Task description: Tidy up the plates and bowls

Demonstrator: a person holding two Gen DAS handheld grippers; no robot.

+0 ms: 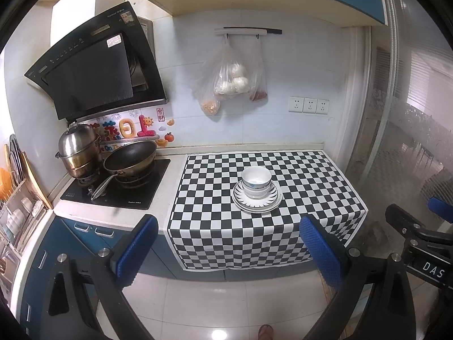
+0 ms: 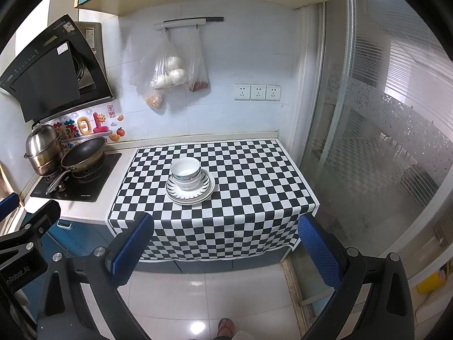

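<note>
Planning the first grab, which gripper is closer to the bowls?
Neither clearly. The left gripper and right gripper both hang open over the floor, short of the counter, well back from the bowls. Bowls sit slightly right of the left's centre, slightly left of the right's.

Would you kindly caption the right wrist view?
Open right gripper faces stacked bowls on plates atop checkered cloth.

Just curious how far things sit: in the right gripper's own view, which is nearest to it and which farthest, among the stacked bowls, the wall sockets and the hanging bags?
1. Stacked bowls, on the plates, centre of cloth.
2. Hanging bags, wall, upper left.
3. Wall sockets, wall, right; too close to the bags to call.
</note>
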